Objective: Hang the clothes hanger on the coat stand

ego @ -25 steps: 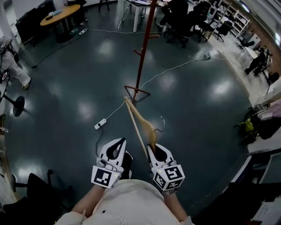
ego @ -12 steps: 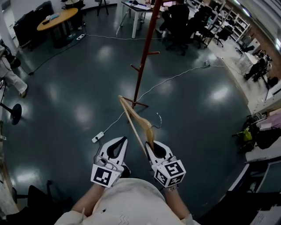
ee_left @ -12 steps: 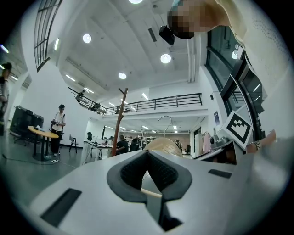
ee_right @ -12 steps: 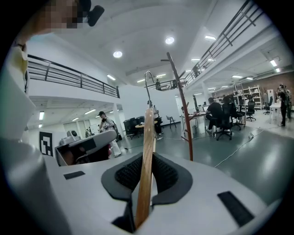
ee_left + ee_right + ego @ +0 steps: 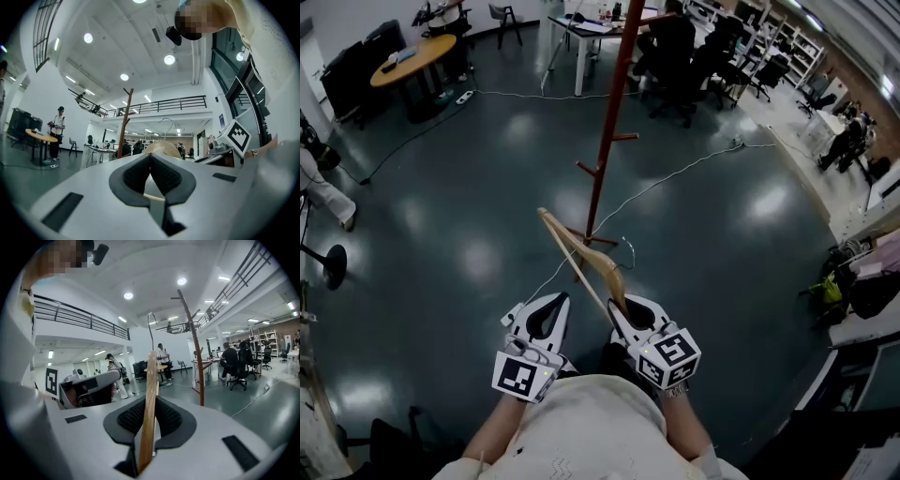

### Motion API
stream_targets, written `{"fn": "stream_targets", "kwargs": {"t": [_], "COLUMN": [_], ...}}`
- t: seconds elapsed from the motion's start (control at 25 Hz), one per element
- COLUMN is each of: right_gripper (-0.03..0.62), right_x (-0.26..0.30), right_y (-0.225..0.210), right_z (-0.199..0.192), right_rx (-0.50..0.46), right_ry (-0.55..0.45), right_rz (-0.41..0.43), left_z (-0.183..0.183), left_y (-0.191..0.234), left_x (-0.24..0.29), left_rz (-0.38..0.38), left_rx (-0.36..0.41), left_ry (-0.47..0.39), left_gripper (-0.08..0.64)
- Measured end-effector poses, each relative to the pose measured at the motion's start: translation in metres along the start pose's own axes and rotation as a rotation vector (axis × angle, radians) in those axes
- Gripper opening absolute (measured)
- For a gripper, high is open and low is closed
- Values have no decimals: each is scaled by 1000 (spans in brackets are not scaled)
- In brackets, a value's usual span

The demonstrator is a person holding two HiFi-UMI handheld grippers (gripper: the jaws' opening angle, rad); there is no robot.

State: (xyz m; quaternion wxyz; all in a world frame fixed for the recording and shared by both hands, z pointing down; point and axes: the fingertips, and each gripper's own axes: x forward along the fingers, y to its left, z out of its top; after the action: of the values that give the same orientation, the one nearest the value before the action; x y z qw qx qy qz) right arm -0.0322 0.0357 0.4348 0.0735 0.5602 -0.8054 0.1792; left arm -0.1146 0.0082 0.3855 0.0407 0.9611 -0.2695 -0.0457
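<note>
Holding tight comes first: the right gripper (image 5: 625, 305) is clamped on one end of the wooden clothes hanger (image 5: 579, 251), and it needs a firm grip so the hanger does not swing. The left gripper (image 5: 546, 309), just beside it, has its jaws together and holds nothing. The hanger is light brown, with a thin bar and a thin metal hook (image 5: 629, 246), and sticks out ahead of the right gripper. Farther ahead stands the brown coat stand (image 5: 602, 159). The hook likely has to be lifted over a peg (image 5: 624, 138).
</note>
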Motion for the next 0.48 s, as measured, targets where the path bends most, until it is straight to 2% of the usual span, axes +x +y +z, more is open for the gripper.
{"fn": "stream_targets", "kwargs": {"t": [0.12,0.24,0.48], "right_gripper": [69,69,69], "right_x": [19,39,79], "right_y": [-13,-21,-59], "right_z": [9,16,31], "right_rx": [7,8,-29], "right_ry": [2,3,22], "right_rz": [41,88,198], "left_z": [-5,4,5], "left_y": [10,24,52], "left_x": [17,36,87], "left_rz": [2,18,70], "left_rx": [2,1,-7], "left_ry": [37,-19,-38], "left_gripper": [12,12,12]}}
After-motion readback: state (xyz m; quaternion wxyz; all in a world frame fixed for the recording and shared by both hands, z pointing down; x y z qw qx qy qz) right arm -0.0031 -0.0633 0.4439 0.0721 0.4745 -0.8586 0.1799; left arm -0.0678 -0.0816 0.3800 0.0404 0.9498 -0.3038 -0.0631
